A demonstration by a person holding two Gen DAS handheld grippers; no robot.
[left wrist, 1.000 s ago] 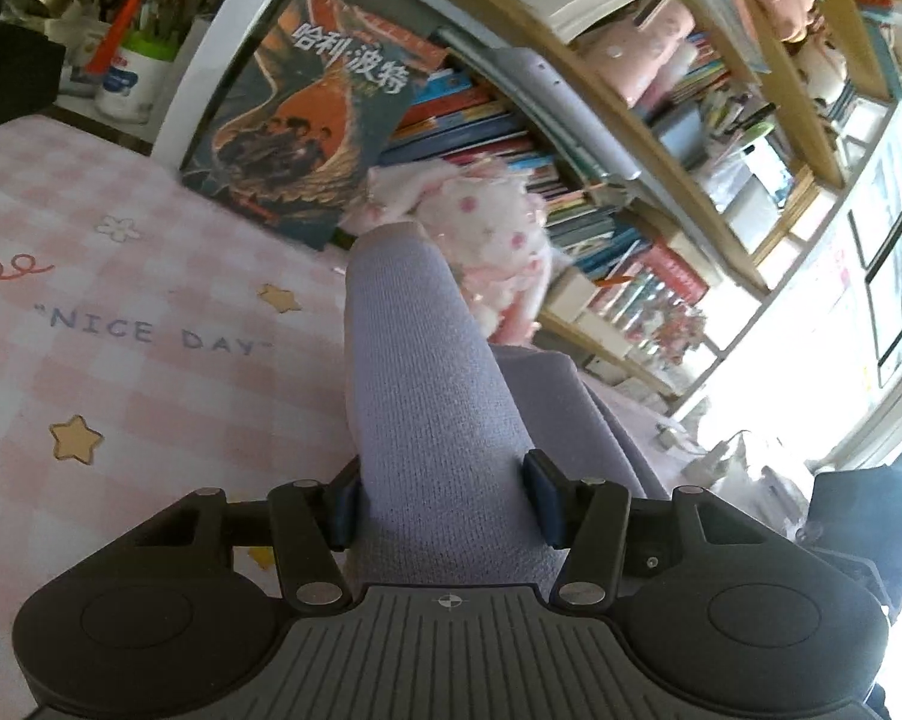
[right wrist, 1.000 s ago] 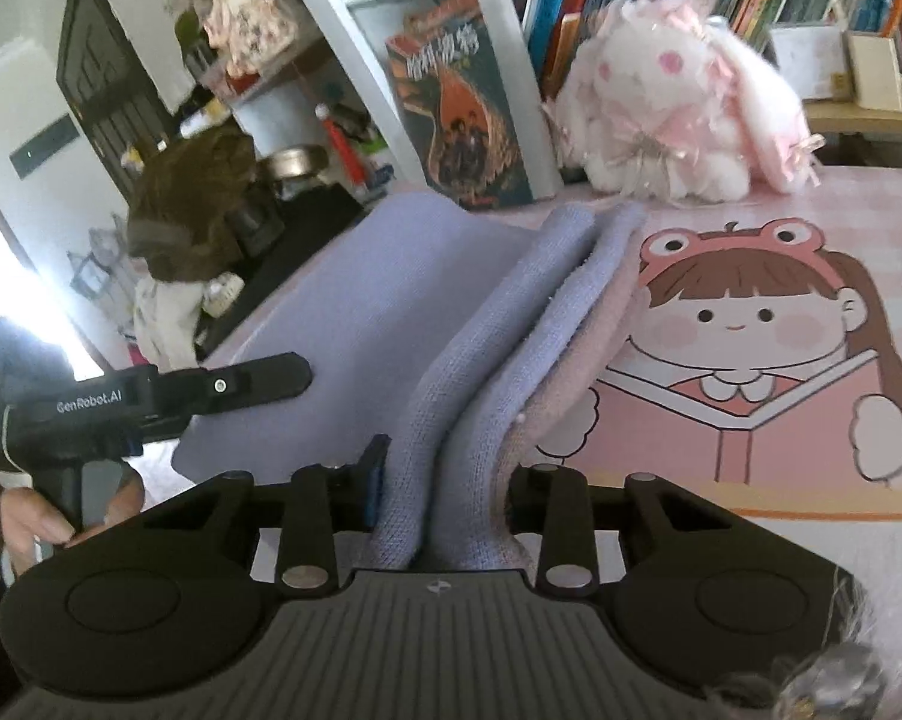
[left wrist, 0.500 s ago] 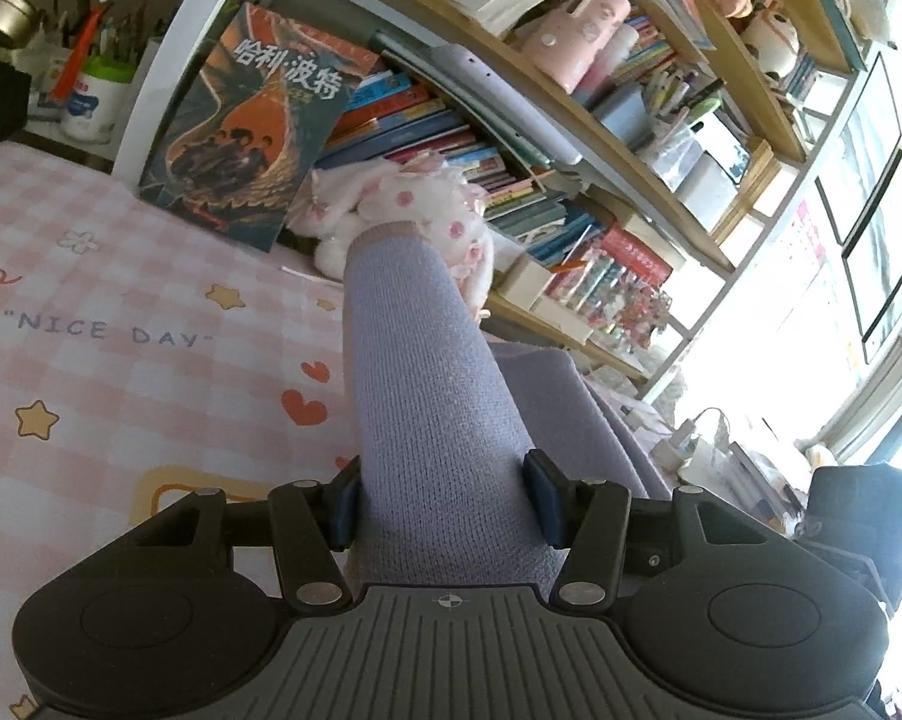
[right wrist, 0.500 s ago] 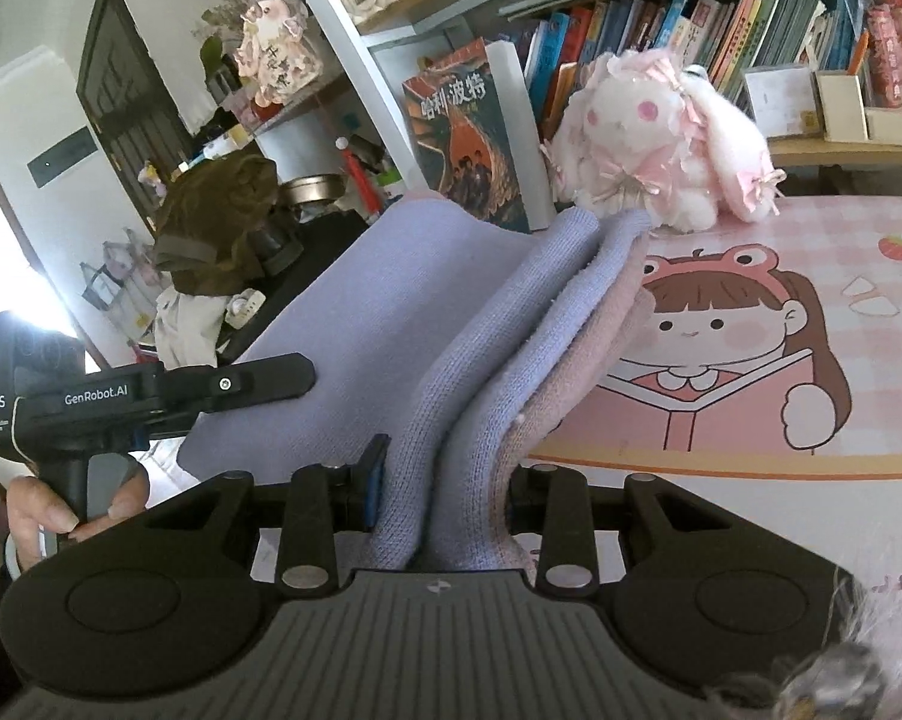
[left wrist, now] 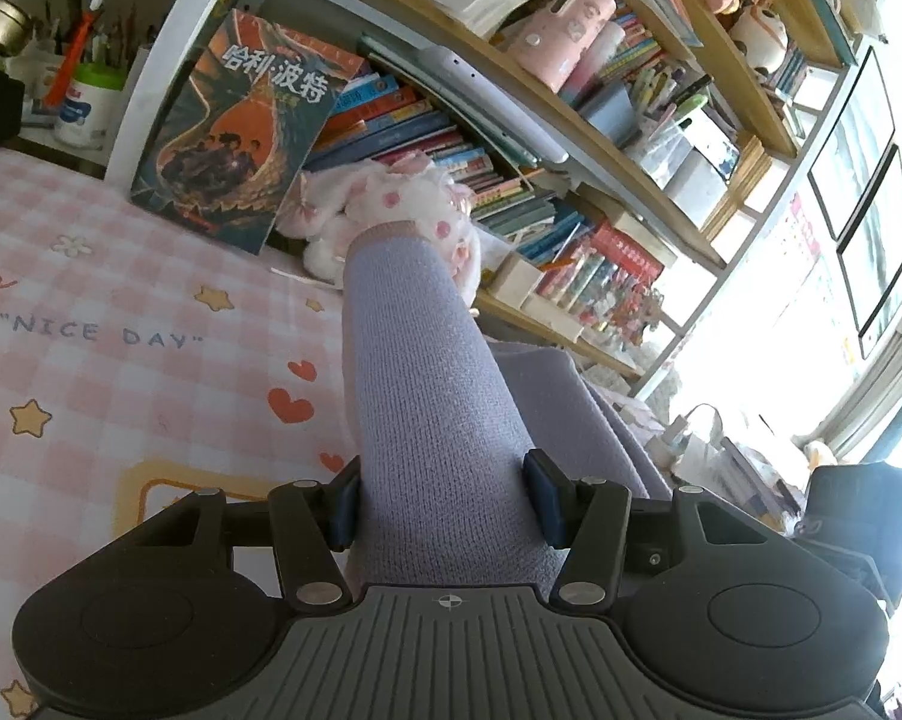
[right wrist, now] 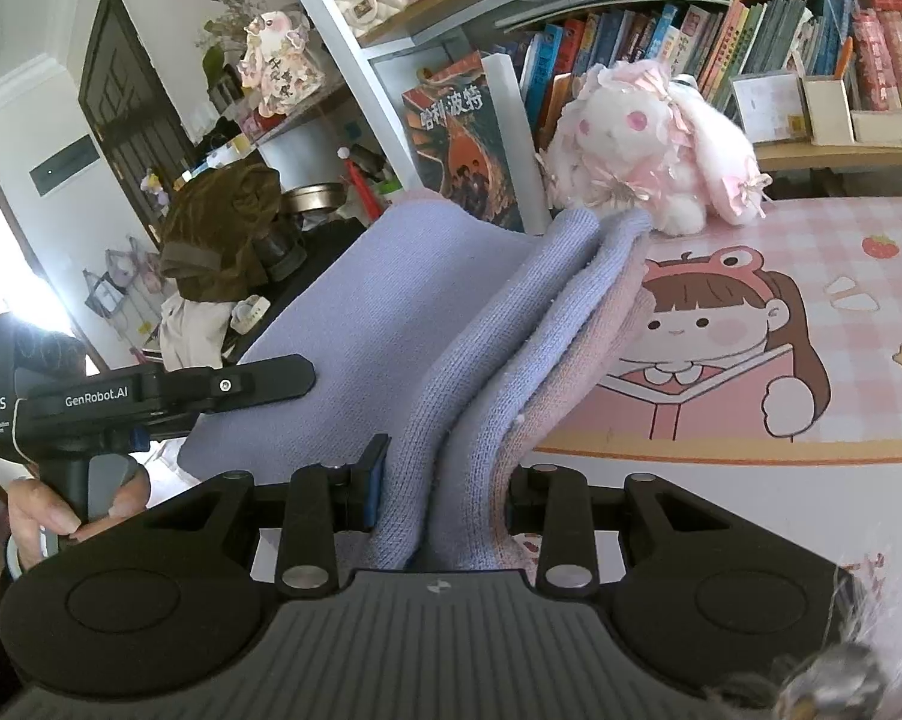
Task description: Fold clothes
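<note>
Sweater held in the air, fold only partly done

The left gripper point(left wrist: 441, 501) and the right gripper point(right wrist: 444, 489) each pinch the lilac knit sweater point(right wrist: 390, 324) between their pads, so it hangs above the pink checked table cover point(left wrist: 108, 276). At the right gripper several layers are already gathered, with a pink edge showing; laying it flat and finishing the fold seem left. The knit looks soft, thick and fine-ribbed.
</note>
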